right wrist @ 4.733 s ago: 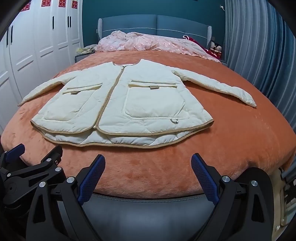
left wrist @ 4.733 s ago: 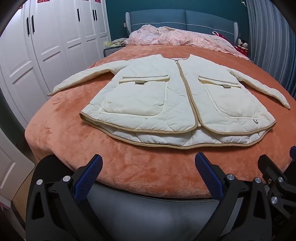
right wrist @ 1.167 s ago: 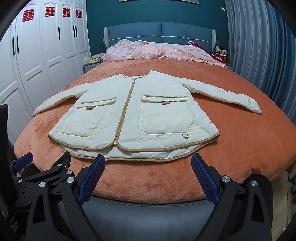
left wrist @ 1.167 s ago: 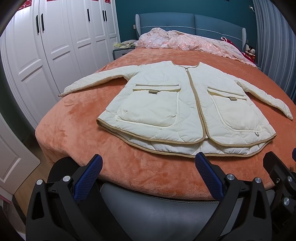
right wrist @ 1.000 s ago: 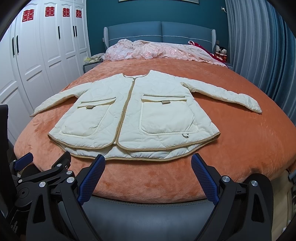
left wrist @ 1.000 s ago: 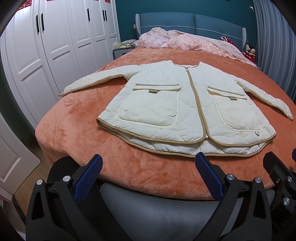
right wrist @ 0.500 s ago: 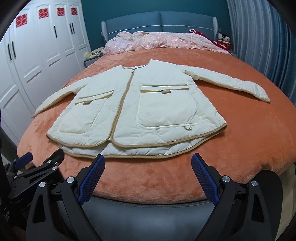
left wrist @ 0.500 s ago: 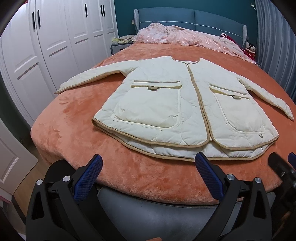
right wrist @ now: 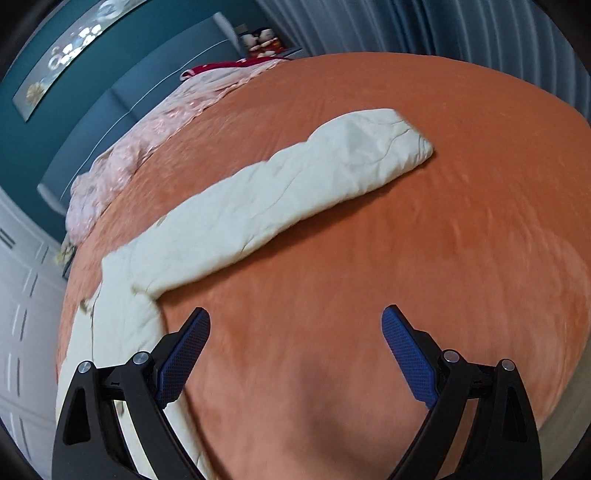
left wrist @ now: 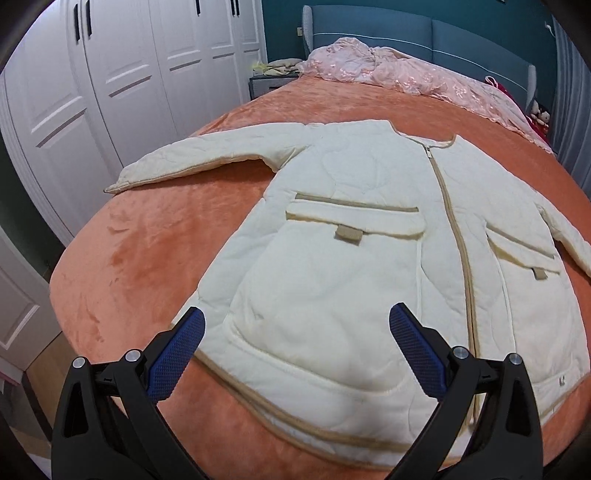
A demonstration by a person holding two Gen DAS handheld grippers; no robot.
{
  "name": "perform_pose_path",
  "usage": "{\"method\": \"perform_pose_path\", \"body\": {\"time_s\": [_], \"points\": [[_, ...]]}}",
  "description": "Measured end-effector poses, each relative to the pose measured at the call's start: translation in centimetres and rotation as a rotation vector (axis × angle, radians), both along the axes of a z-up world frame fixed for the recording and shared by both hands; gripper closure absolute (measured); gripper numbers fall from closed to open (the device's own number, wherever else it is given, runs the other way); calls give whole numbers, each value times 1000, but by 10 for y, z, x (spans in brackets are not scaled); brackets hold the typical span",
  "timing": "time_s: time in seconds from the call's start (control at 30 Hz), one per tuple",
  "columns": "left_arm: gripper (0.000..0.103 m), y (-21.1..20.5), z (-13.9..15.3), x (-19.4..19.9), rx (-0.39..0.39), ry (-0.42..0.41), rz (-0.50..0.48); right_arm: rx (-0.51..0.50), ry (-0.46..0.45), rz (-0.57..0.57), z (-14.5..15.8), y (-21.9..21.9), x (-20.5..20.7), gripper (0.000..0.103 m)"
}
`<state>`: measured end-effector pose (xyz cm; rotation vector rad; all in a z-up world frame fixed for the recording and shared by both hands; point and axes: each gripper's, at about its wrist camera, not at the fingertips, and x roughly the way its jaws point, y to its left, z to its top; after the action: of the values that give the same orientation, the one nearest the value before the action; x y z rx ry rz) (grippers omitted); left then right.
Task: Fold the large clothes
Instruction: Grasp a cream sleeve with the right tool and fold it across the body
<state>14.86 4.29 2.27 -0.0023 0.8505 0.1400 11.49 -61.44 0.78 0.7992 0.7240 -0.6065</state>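
flat on the orange bedspread (left wrist: 155, 258) lies the cream jacket (left wrist: 332, 295), sleeves spread. left gripper (left wrist: 295, 332) hangs over its hem, fingers wide apart and empty. right gripper (right wrist: 295, 325), equally spread, hovers near one sleeve (right wrist: 295, 192).

My left wrist camera looks forward and down along my left gripper (left wrist: 295, 345), close over the foot edge of the bed (left wrist: 140, 258). It faces the headboard (left wrist: 406, 37) at 12 o'clock, with the wardrobe doors (left wrist: 110, 81) at 10 o'clock. The jacket (left wrist: 351, 266) fills most of the view from near.

My right wrist camera looks along my right gripper (right wrist: 295, 349), tilted and rolled, so the headboard (right wrist: 122, 103) sits at 10 o'clock and the curtain (right wrist: 443, 29) at 1 o'clock. It hangs close above the orange blanket (right wrist: 461, 240), with slight blur.

Both views share the blanket, the headboard, the pink bedding (left wrist: 388, 70) (right wrist: 147, 140) and the jacket, whose right sleeve (right wrist: 277, 199) runs across the right view.
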Motion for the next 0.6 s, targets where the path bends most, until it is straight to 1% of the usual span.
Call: {"method": "perform_pose_path", "body": {"time_s": [0.17, 0.23, 0.3, 0.37, 0.4, 0.43, 0.47, 0.5, 0.53, 0.6], "points": [[5, -1, -8, 37, 5, 17, 89, 105, -27, -159, -34, -68, 25, 11], [5, -4, -12, 49, 13, 40, 90, 136, -48, -206, -45, -88, 28, 12], [5, -8, -16, 58, 30, 60, 77, 117, -68, -249, -46, -100, 33, 14], [5, -9, -17, 66, 49, 63, 75, 96, -82, -251, -43, -110, 43, 30], [5, -9, -18, 70, 51, 61, 78, 112, -92, -241, -43, -114, 50, 48], [5, -7, -19, 75, 49, 59, 83, 136, -104, -239, -44, -119, 55, 58], [5, -5, -20, 78, 45, 61, 89, 163, -116, -248, -43, -123, 61, 75], [5, -3, -20, 82, 40, 64, 97, 177, -123, -259, -40, -124, 67, 85], [5, -1, -21, 85, 35, 66, 106, 177, -134, -262, -35, -122, 73, 89], [5, 4, -21, 90, 35, 62, 124, 136, -174, -223, -10, -110, 92, 92]]}}
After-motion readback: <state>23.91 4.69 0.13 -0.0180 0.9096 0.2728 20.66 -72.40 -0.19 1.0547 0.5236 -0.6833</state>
